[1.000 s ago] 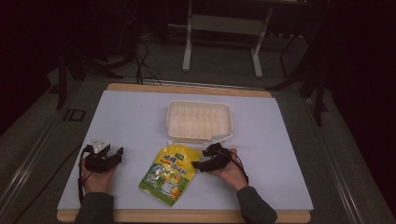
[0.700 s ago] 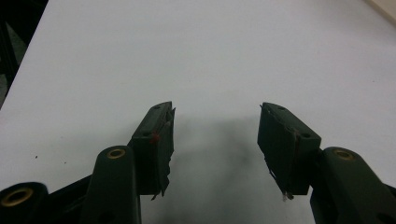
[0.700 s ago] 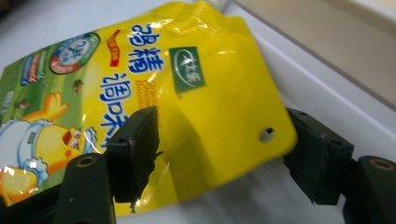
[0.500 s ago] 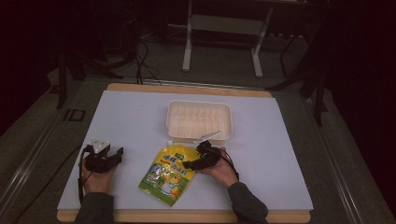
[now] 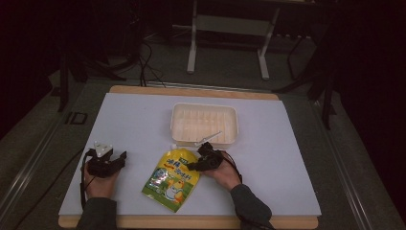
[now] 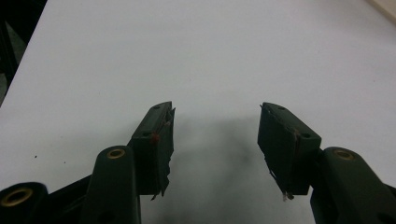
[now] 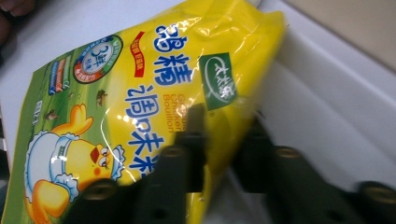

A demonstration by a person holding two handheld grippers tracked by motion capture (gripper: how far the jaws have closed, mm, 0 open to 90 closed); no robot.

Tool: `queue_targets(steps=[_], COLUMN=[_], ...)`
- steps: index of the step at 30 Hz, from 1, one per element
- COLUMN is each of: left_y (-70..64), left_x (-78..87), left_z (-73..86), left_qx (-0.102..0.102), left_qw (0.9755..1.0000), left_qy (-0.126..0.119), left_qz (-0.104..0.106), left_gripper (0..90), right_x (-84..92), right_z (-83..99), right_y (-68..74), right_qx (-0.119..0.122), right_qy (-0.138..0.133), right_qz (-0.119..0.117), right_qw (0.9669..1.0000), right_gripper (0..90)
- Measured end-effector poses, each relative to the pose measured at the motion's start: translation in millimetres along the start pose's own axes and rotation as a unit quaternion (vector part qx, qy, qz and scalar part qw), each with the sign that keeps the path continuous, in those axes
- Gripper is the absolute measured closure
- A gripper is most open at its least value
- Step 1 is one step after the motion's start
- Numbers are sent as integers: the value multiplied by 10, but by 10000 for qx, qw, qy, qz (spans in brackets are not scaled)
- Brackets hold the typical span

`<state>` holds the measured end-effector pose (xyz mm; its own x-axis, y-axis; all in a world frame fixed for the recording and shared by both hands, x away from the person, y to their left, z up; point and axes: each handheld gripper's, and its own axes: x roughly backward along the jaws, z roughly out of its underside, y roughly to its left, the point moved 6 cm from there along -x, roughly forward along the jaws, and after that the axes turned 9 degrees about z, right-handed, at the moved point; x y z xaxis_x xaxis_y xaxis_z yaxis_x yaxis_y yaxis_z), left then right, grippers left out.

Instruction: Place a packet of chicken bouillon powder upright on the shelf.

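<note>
**Right gripper view: pouch edge pinched, transfer not started**

Right gripper view is showing the right gripper [image 7: 219, 149] with its fingers having just been closing; they are now nipping the edge of the yellow pouch [image 7: 140, 93]. High view: the pouch [image 5: 173, 178] is still lying flat on the desk [image 5: 287, 158], just in front of the white tray [image 5: 176, 125], which is holding nothing. Lifting and placing are presumably still ahead. The left gripper [image 6: 215, 140] is resting wide open over bare desk, gripping nothing.
</note>
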<state>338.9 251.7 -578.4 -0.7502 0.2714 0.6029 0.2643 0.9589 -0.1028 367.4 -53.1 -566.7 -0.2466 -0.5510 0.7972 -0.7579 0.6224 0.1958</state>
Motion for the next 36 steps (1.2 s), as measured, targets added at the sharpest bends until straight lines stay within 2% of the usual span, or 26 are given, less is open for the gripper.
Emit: queue_targets(steps=[5, 6, 17, 20, 30, 36], left_y=[0, 1, 2, 6, 8, 8], left_x=[0, 1, 0, 1, -3, -2], left_z=[0, 0, 0, -1, 0, 1], left_qx=[1, 0, 3, 15, 28, 27], left_qw=[10000, 10000, 10000, 10000, 10000, 10000], left_qy=[4, 3, 5, 2, 28, 34], left_qz=[7, 5, 5, 1, 17, 15], left_gripper=[450, 451, 450, 450, 450, 450], right_x=[49, 67, 343, 447, 735, 895], right_z=[-6, -13, -187, -299, -568, -631], right_y=[45, 56, 168, 194, 213, 179], right_qx=[160, 174, 372, 450, 611, 641], right_qy=[-43, -87, -592, -746, -1148, -1279], right_qz=[31, -2, -159, -180, -31, 92], right_qw=[9999, 9998, 9974, 9960, 9915, 9897], right_gripper=[864, 896, 900, 900, 900, 900])
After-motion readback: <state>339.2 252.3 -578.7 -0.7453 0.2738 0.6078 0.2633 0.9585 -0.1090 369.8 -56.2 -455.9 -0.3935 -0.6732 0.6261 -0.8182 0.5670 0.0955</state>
